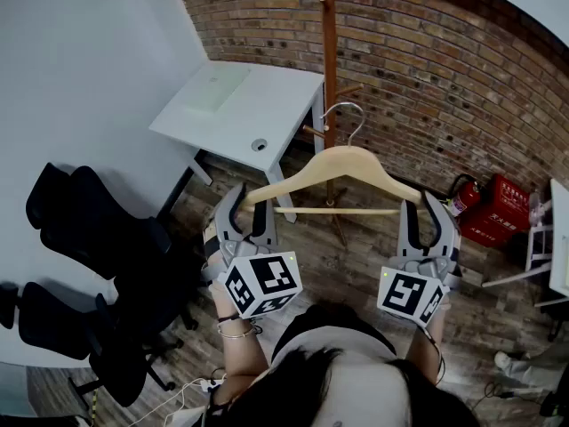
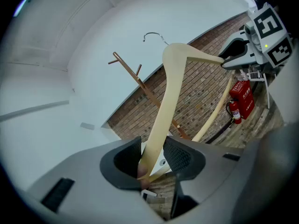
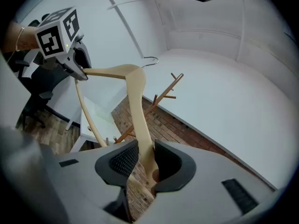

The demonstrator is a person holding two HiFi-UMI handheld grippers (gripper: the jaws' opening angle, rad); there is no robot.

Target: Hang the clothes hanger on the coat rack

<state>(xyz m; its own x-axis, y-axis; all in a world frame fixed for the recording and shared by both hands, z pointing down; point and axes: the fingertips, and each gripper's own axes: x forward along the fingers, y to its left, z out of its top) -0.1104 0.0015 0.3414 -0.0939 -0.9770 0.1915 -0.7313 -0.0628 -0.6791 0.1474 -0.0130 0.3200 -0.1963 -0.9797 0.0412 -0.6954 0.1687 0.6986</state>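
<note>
2 claws carry the clothes hanger (image 1: 342,163) between them, level in the air and clear of the floor. The left claw (image 2: 152,155) is clenched on the tip of the hanger's left arm, and the pale wood runs out forward from between its pads. The right claw (image 3: 145,160) grasps the opposite tip the same way. The hanger's crossbar (image 1: 338,211) spans the gap from 1 claw to the other. The metal hook (image 1: 348,114) rises from the hanger's middle, ahead of both claws and midway between them.

The coat rack (image 1: 329,52) stands just beyond the hook, in front of both claws, against the brick wall (image 1: 427,60). The hook is not yet on a peg. A white desk (image 1: 240,105) sits ahead and to the left of the left claw, and black office chairs (image 1: 89,229) are farther out on that same side. A red fire extinguisher (image 1: 462,196) stands on the floor to the right of the right claw.
</note>
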